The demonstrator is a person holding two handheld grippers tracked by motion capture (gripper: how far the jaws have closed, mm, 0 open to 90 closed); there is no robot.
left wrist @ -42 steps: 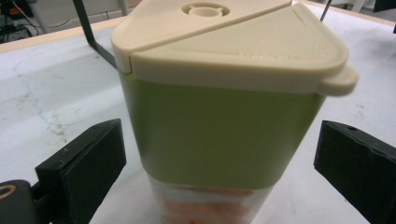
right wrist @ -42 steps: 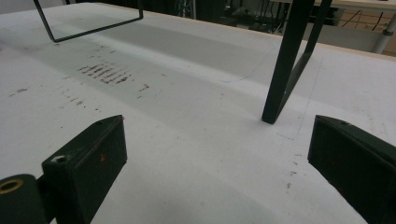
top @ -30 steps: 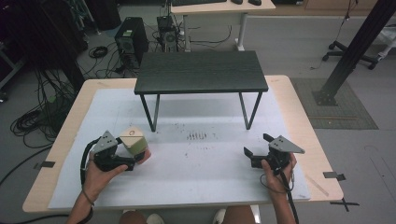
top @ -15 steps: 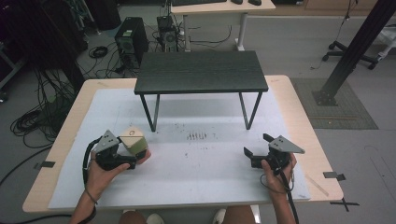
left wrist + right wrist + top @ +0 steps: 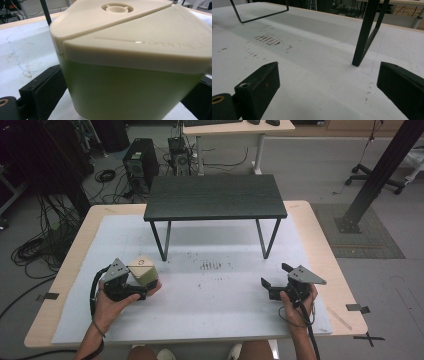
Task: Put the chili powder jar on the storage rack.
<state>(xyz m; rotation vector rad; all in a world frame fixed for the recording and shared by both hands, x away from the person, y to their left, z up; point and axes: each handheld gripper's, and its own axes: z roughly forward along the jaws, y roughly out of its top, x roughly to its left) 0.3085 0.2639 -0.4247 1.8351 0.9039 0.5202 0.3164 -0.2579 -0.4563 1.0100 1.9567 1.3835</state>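
My left gripper (image 5: pixel 136 287) seems clamped on the green box (image 5: pixel 144 270), which stands on the table (image 5: pixel 210 295) unlifted, while my right gripper (image 5: pixel 272 282) waits open, well apart.

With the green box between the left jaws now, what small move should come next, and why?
Probably close the left gripper on the box. In the left gripper view the box sits on the mat between the two jaws, with a jaw at each side, but firm contact is not clear. The right gripper rests open and apart.
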